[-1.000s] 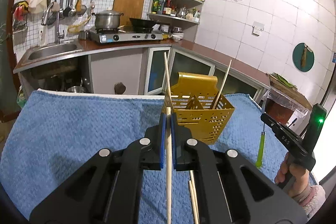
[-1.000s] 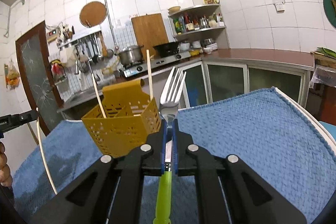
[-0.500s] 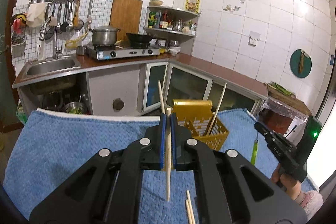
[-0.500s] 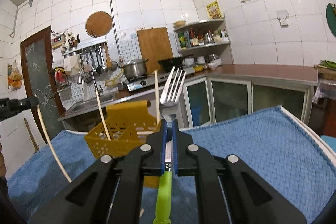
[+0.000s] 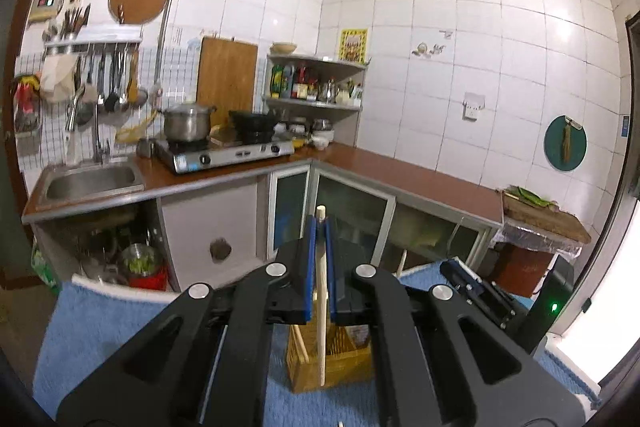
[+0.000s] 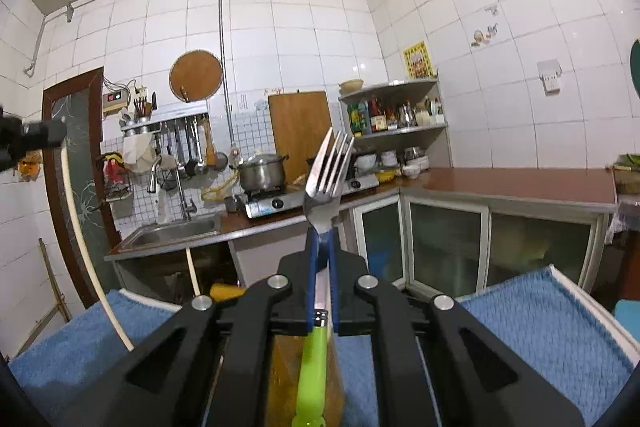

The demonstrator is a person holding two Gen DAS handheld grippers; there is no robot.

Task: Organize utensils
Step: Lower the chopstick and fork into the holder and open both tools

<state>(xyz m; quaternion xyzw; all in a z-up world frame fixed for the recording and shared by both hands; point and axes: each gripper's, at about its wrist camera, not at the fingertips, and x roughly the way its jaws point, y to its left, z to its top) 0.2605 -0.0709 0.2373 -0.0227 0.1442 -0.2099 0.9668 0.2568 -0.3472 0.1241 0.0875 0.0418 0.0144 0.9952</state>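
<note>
A wooden chopstick (image 5: 321, 291) is clamped upright in the left gripper (image 5: 319, 227) above the perforated yellow plastic utensil caddy (image 5: 340, 367) on the blue terry towel (image 5: 100, 339); lowering into a compartment appears next. A green-handled steel fork (image 6: 326, 183) is pinched, tines up, in the right gripper (image 6: 320, 239), over the same caddy.

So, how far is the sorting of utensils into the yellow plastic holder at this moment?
Partly done: the yellow perforated plastic holder already has at least one pale wooden chopstick standing in it. In hand: the left gripper is shut on another wooden chopstick above the holder, and the right gripper is shut on the green-handled metal fork. Left: dropping both in.
</note>
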